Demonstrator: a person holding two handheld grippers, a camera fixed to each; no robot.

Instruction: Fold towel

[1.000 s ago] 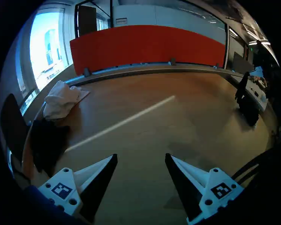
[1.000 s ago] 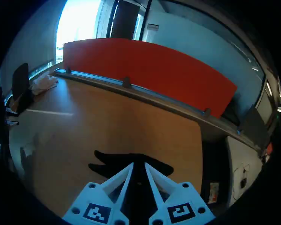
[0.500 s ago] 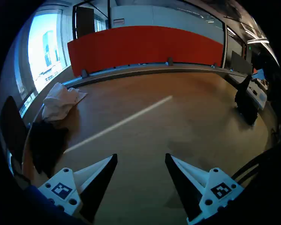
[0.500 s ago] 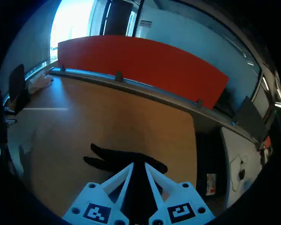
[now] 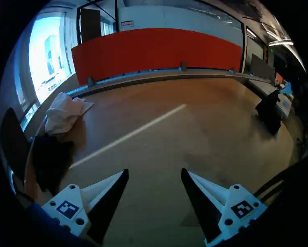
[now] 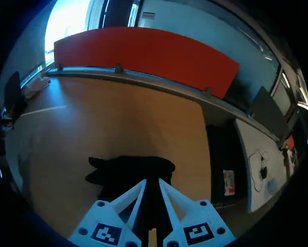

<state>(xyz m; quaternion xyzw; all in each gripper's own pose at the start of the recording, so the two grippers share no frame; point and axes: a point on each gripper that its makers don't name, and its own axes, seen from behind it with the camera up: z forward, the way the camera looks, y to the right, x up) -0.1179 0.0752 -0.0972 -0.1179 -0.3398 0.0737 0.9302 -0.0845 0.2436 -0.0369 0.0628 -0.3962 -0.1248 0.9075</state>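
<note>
**Towel [image 6: 129, 168] pinched by right hand-held gripper [image 6: 152, 180]**

The dark towel lies on the wooden worktop [image 6: 113, 115]. Its near end is squeezed between the fingers. The left hand-held gripper [image 5: 154, 171] is spread wide. A white cloth heap [image 5: 63, 113] sits far off.

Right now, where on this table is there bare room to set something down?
The widest bare patch is the middle of the table, between the red partition and the open left hand-held gripper. It is crowded along the window-side edge, where a white towel and a dark cloth lie. The right hand-held gripper pinches a dark towel.
</note>
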